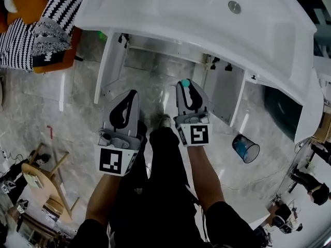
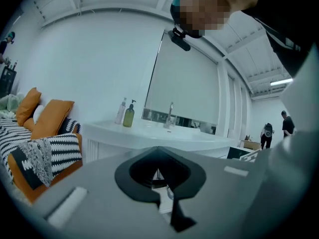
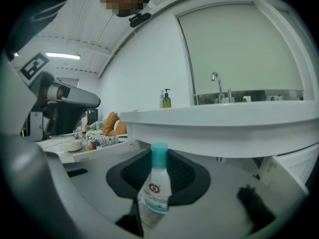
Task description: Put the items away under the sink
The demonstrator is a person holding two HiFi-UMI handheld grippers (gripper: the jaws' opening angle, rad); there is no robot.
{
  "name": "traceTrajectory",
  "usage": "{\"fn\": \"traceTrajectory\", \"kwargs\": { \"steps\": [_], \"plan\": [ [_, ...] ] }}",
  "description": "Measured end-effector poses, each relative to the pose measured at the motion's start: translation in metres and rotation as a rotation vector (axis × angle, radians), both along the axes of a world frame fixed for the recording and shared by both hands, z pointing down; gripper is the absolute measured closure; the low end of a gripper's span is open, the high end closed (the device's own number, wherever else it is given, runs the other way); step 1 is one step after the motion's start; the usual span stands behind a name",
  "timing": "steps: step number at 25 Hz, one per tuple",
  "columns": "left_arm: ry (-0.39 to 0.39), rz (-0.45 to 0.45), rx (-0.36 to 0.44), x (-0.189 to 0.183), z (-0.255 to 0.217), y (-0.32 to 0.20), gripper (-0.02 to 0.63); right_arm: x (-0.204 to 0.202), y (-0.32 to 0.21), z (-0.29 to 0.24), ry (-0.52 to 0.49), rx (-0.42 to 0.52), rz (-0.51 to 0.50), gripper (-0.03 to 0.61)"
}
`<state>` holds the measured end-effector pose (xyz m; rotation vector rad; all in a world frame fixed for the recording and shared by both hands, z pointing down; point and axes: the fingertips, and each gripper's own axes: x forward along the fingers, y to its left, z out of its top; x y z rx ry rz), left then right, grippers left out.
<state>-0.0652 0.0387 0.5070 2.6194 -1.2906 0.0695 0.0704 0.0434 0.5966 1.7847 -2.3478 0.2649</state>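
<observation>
Marble floor (image 1: 155, 81) spreads under the white sink (image 1: 196, 19), whose doors (image 1: 110, 66) hang open, with the right gripper (image 1: 187, 89) pinching a teal-capped bottle (image 3: 155, 190) before them, the left gripper (image 1: 132, 95) pressed together, empty.

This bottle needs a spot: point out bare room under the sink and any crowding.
Bare: the under-sink floor between the left door and right door, both open. Crowded: in front, with the left claw, the right claw holding the bottle, and a shoe.
</observation>
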Motion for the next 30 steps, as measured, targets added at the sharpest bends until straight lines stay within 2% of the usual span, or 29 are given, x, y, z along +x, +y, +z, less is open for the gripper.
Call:
{"fn": "traceTrajectory", "kwargs": {
  "steps": [11, 20, 25, 30],
  "plan": [
    [0.019, -0.009, -0.009, 0.011, 0.08, -0.027, 0.609, 0.01, -0.039, 0.108, 0.006, 0.028, -0.006, 0.471],
    [0.003, 0.064, -0.032, 0.026, 0.161, -0.029, 0.609, 0.01, -0.079, 0.191, 0.026, 0.086, -0.011, 0.471],
    [0.011, 0.072, 0.112, 0.024, 0.187, -0.043, 0.609, 0.018, -0.099, 0.234, 0.042, 0.123, -0.012, 0.471],
    [0.014, 0.085, 0.163, 0.024, 0.208, -0.047, 0.609, 0.022, -0.12, 0.268, 0.058, 0.165, -0.033, 0.471]
  ]
}}
